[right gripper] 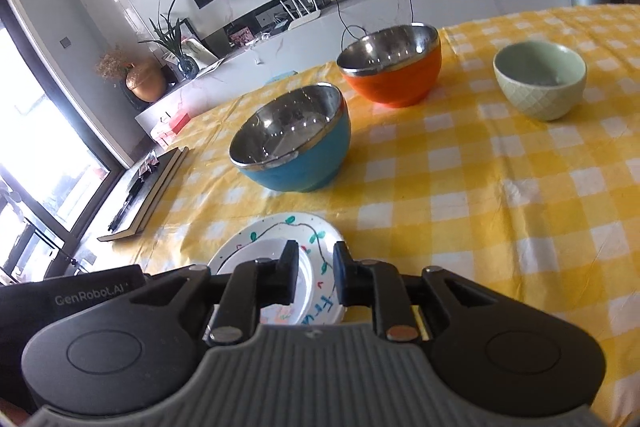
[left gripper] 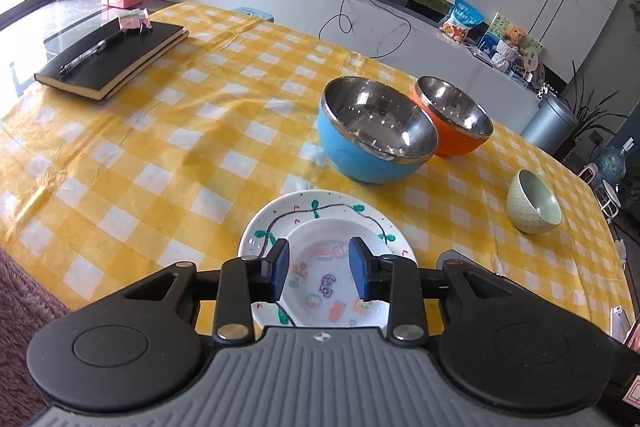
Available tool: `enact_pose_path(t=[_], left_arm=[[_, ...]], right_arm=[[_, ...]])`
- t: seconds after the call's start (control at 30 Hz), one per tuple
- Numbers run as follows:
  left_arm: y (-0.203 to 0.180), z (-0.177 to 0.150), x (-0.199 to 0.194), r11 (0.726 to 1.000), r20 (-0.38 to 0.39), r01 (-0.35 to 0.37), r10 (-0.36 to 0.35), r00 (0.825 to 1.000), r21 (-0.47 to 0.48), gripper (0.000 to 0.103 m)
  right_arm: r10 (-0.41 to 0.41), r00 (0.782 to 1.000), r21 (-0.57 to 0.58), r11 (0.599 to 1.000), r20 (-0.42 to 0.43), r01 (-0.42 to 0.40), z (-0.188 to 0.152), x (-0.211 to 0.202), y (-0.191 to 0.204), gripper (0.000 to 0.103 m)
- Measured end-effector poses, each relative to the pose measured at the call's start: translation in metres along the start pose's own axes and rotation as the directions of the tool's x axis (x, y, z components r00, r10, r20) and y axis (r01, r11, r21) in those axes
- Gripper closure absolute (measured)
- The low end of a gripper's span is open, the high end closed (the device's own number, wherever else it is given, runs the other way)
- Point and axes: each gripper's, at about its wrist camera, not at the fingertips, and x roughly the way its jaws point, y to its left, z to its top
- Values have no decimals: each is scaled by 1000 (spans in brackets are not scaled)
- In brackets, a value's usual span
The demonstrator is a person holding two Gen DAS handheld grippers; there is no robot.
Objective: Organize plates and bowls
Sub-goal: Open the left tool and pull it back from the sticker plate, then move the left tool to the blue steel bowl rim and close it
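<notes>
Here, stacked plates (left gripper: 320, 263) lie under both parted tools (left gripper: 320, 269)

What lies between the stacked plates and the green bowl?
Only bare checked tablecloth lies between the stacked plates and the green bowl, clearest in the right wrist view.

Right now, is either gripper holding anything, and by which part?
Nothing is held. Both the left gripper and right gripper are open above the stacked plates.
</notes>
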Motion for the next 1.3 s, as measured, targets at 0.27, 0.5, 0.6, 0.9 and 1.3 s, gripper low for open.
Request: enact_pose_path(t=[0.27, 0.5, 0.6, 0.9, 1.3], left_arm=[[-11, 31, -4, 996, 96, -51, 43, 994, 78, 51], [-21, 60, -1, 986, 140, -55, 32, 990, 158, 49], [-22, 76, 12, 984, 81, -54, 40, 996, 171, 43], [-20, 118, 52, 982, -34, -66, 74, 997, 178, 34], [-1, 114, 97, 996, -27, 4, -1, 1000, 87, 35]], right_arm=[[-44, 992, -111, 992, 116, 57, 24, -13, 8, 39], [-112, 980, -122, 984, 165, 133, 58, -9, 10, 18], [-169, 971, -120, 974, 169, 191, 75, -3, 12, 14], [-161, 987, -56, 985, 15, 161, 118, 43, 12, 18], [-140, 986, 102, 984, -88, 149, 118, 89, -21, 37]])
